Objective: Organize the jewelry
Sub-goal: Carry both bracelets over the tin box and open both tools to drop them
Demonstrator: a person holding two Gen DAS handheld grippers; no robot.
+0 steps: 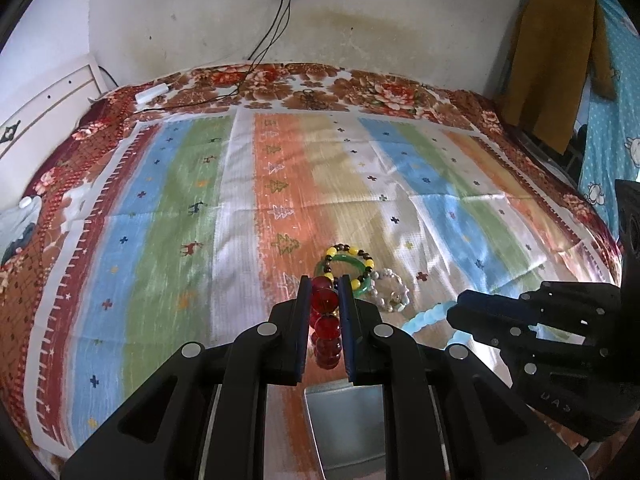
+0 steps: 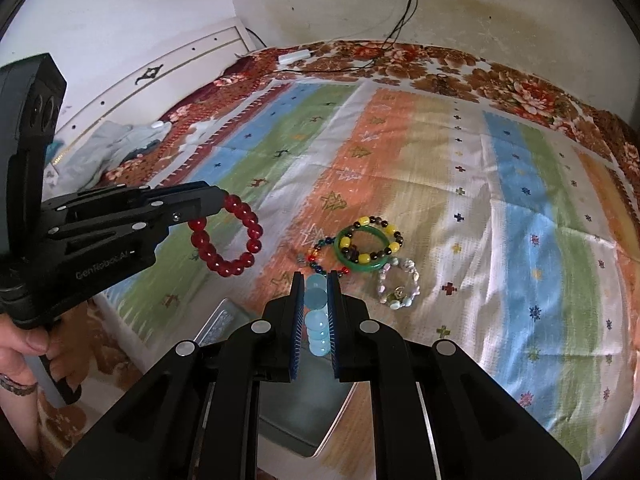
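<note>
The left gripper [image 1: 325, 286] is closed almost fully on a red bead bracelet [image 2: 228, 240], which hangs free from its fingertips above the striped cloth [image 1: 160, 208]. The right gripper [image 2: 316, 280] is clenched in the same way on a pale blue bead bracelet [image 2: 318, 320], with the beads pressed between its two pads. Below both grippers lies a metal tray [image 1: 344, 420], and the other bracelets, among them a green bangle [image 2: 366, 254] and a yellow and dark bead bracelet [image 2: 394, 240], rest together on the cloth just beyond the fingertips.

Left tool [image 1: 325, 286] clamped, right tool [image 2: 315, 280] clamped — both angled downward, side by side
</note>
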